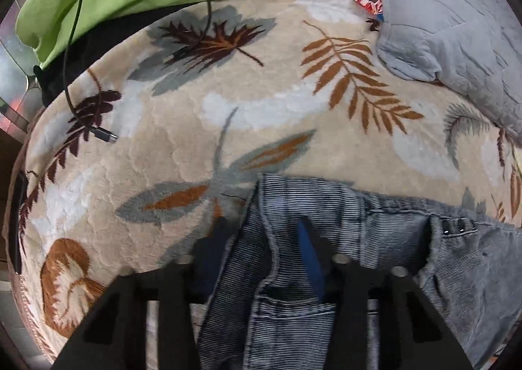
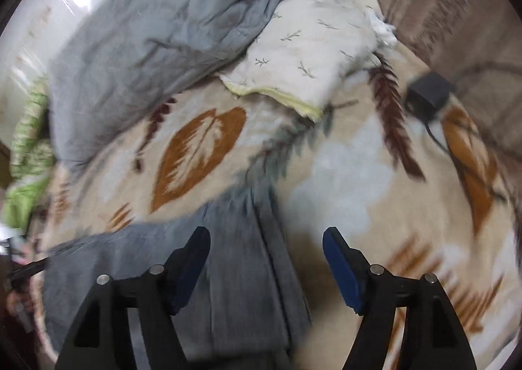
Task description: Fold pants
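The left claw [image 1: 261, 259] points steeply downward, its two black fingers reaching in from the bottom edge of the left wrist view. Its blue pads [image 1: 311, 259] are drawn fairly close together, with a fold of the striped blue-grey denim pants [image 1: 375, 233] bunched between them; the left finger is partly hidden behind the cloth, so a firm pinch cannot be confirmed.

The right claw [image 2: 266, 255] also tilts downward, less steeply. Its black fingers stand wide apart, the blue pads [image 2: 339, 269] facing one another across the gap. They straddle a leg of the pants without pressing on it. The right wrist view is blurred.
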Action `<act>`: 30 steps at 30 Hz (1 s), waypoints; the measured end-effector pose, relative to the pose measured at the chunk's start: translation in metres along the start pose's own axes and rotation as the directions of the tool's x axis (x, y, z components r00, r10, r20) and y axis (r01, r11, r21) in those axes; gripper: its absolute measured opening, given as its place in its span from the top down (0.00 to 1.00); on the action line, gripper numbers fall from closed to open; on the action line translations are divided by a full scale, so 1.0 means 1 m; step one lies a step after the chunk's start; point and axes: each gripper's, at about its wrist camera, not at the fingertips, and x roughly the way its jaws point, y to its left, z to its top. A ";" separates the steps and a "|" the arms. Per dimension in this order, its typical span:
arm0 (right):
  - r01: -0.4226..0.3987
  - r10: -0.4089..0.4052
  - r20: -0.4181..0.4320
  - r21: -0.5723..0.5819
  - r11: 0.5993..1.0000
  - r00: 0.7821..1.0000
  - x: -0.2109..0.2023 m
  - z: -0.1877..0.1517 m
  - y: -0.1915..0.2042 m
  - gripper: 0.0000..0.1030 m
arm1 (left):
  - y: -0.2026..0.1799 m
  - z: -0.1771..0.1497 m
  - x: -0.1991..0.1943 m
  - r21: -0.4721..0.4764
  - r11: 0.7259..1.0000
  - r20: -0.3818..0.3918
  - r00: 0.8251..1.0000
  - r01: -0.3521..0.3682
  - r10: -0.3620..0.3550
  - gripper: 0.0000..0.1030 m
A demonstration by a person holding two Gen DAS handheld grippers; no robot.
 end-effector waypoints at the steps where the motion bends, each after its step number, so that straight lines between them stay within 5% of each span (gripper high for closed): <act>1: -0.003 0.003 -0.005 -0.012 1.000 1.000 -0.008 -0.012 -0.005 0.28 | -0.003 0.000 -0.001 0.002 1.000 0.002 1.000 -0.014 0.014 0.66; 6: -0.086 0.081 -0.086 -0.059 0.995 0.993 -0.018 -0.058 -0.013 0.28 | -0.022 -0.003 -0.007 0.007 0.996 0.007 0.996 -0.085 0.085 0.69; 10: -0.046 0.025 -0.147 -0.145 0.988 0.989 0.010 -0.075 0.003 0.36 | -0.024 -0.006 -0.013 -0.021 0.995 -0.001 0.995 -0.102 0.102 0.69; 12: 0.011 -0.036 -0.113 -0.216 0.976 0.993 0.016 -0.080 0.016 0.39 | -0.023 -0.009 -0.015 -0.025 0.993 -0.006 0.994 -0.113 0.113 0.69; 15: 0.088 -0.112 -0.075 -0.274 0.958 0.991 0.013 -0.080 0.031 0.77 | -0.022 -0.018 -0.027 -0.026 0.992 -0.002 0.992 -0.126 0.126 0.69; 18: 0.154 -0.182 -0.059 -0.320 0.935 0.982 0.007 -0.080 0.035 0.93 | -0.015 -0.020 -0.028 -0.035 0.991 -0.001 0.992 -0.128 0.128 0.69; 25: 0.235 -0.242 -0.008 -0.217 0.948 0.970 -0.011 -0.071 0.004 0.93 | -0.012 -0.016 -0.022 -0.047 0.991 0.006 0.992 -0.128 0.128 0.69; 30: 0.110 -0.111 -0.003 -0.119 0.987 0.994 -0.025 -0.057 -0.009 0.92 | -0.013 -0.005 -0.019 -0.014 0.989 0.029 0.989 -0.145 0.145 0.69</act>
